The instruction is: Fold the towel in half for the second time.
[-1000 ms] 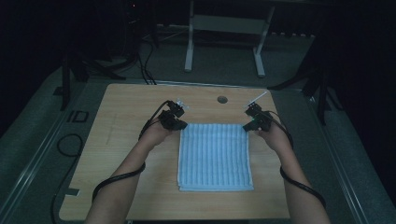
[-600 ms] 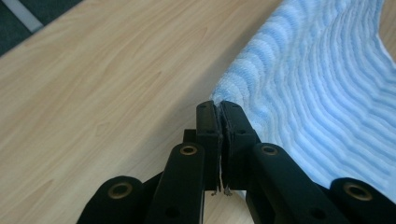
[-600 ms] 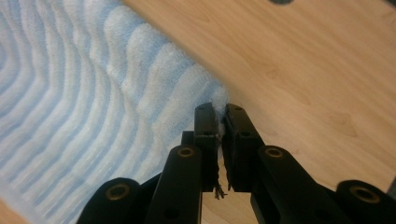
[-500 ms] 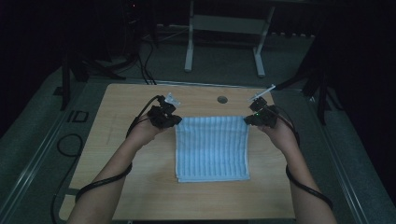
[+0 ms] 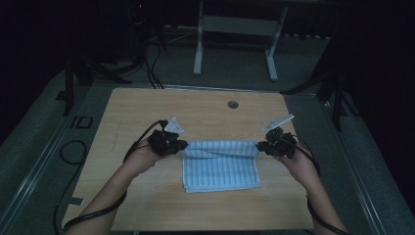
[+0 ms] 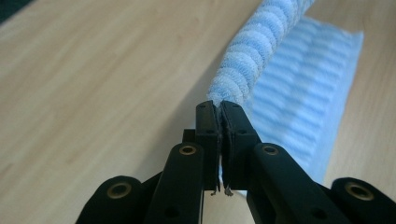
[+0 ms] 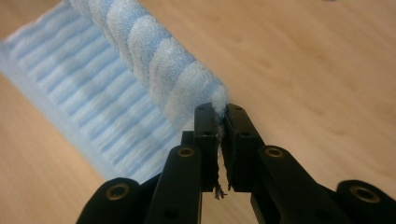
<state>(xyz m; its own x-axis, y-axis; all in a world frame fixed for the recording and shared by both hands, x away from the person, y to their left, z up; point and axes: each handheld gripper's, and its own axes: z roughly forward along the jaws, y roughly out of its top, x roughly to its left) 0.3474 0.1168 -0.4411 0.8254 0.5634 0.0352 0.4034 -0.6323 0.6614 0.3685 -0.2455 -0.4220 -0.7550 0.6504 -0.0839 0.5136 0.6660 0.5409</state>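
On the wooden table (image 5: 147,205), each hand-held gripper, left (image 5: 182,145) and right (image 5: 259,146), pinches a lifted towel (image 5: 220,169) corner, bare tabletop all around.

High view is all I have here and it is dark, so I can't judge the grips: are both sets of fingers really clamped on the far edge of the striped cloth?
Observer: Yes. In the left gripper view, the left gripper is shut on a corner of the blue striped cloth, which bunches up right beyond the fingers.
Operator: And the right one?
Observer: The right gripper pinches its corner the same way, with frayed threads hanging below its fingers.
Operator: Is the held edge off the table?
Observer: It runs raised above the wooden table, over the flat part of the cloth.
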